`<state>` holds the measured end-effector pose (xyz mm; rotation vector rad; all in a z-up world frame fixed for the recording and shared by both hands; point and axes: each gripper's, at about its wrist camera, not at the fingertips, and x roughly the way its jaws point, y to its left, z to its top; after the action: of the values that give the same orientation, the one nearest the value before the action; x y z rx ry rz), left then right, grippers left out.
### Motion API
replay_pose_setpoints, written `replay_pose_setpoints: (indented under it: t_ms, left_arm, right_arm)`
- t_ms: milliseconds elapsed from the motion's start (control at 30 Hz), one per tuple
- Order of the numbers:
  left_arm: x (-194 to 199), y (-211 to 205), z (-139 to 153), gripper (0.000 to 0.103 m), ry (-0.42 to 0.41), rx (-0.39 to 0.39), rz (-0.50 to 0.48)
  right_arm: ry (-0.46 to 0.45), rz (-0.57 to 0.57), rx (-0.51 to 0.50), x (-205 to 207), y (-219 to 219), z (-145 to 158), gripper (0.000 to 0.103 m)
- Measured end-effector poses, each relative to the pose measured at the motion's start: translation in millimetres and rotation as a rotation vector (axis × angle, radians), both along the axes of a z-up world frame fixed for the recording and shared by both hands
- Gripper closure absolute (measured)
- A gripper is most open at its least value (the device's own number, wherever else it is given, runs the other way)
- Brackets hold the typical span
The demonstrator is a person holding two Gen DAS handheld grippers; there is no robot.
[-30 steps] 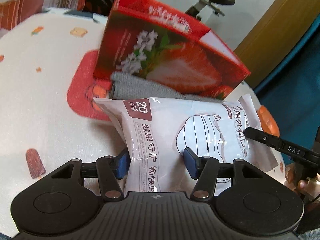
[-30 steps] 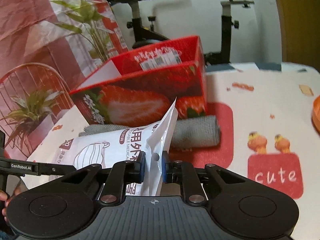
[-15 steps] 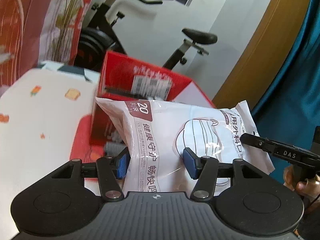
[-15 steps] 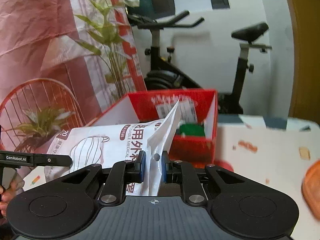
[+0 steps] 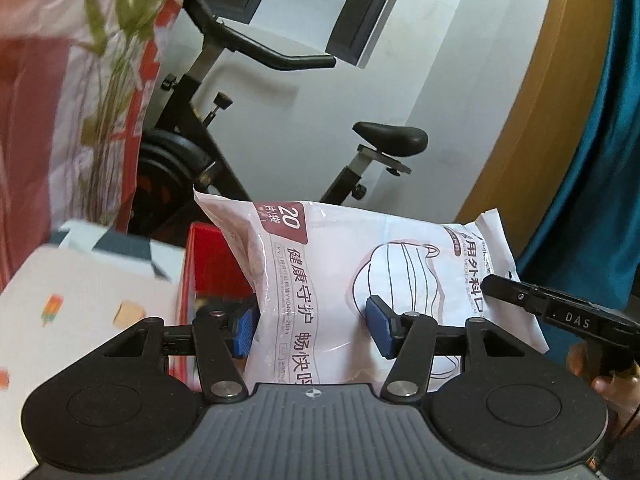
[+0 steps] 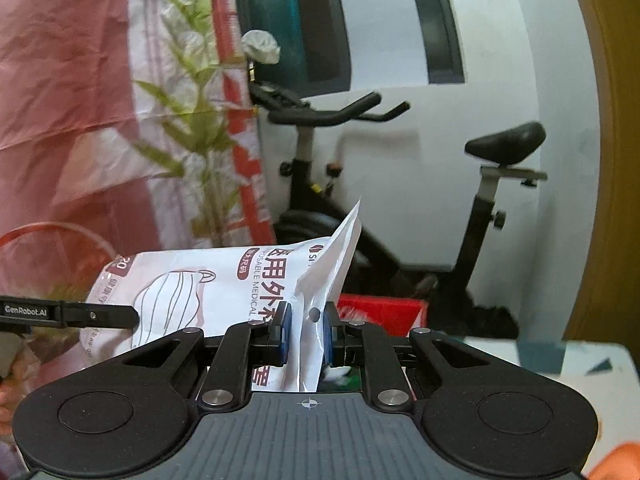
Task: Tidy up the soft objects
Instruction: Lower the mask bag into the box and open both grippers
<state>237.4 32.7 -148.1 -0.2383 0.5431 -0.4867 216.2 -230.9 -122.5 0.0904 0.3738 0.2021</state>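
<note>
A white plastic pack of face masks (image 5: 320, 264) with a maroon label hangs in the air, held by both grippers. My left gripper (image 5: 312, 328) is shut on its left part, with the blue pads (image 5: 244, 328) pressing its sides. My right gripper (image 6: 306, 332) is shut on the thin sealed flap at the pack's (image 6: 200, 280) other end. The right gripper's black finger (image 5: 560, 312) shows at the pack's right edge in the left wrist view. A red strawberry box (image 5: 212, 256) stands below and behind the pack; its rim (image 6: 380, 312) also shows past the right fingers.
A table with a white printed cloth (image 5: 80, 300) lies below, and its far corner (image 6: 540, 364) shows on the right. An exercise bike (image 6: 500, 148) stands against the white wall behind. A red-and-white curtain with plants (image 6: 100, 120) hangs at left. An orange object (image 6: 616, 460) sits at lower right.
Both grippers have risen with the mask pack, from the tabletop in front of the red box to above its rim. The grey cloth has dropped out of view. Both grips are unchanged.
</note>
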Motion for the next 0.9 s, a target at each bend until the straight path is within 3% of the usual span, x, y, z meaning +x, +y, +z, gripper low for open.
replay_pose_setpoints:
  t_ms: [167, 433, 667, 900]
  left_arm:
    - [48.9, -16.8, 1.0, 0.044, -0.001, 0.046, 0.005]
    - [106.3, -30.5, -32.2, 0.044, 0.126, 0.148, 0.057]
    - [140.3, -48.5, -44.2, 0.043, 0.174, 0.297, 0.031]
    - [151.3, -46.6, -49.2, 0.042, 0.176, 0.385, 0.013]
  right_arm:
    - [0.043, -0.040, -0.016, 45.6, -9.2, -18.3, 0.089]
    - [0.211, -0.039, -0.022, 110.5, -9.3, -76.0, 0.091]
    - [0.387, -0.045, -0.116, 152.5, 2.0, -105.1, 0.091]
    - [0.468, -0.063, -0.180, 172.5, 11.9, -116.9, 0.095]
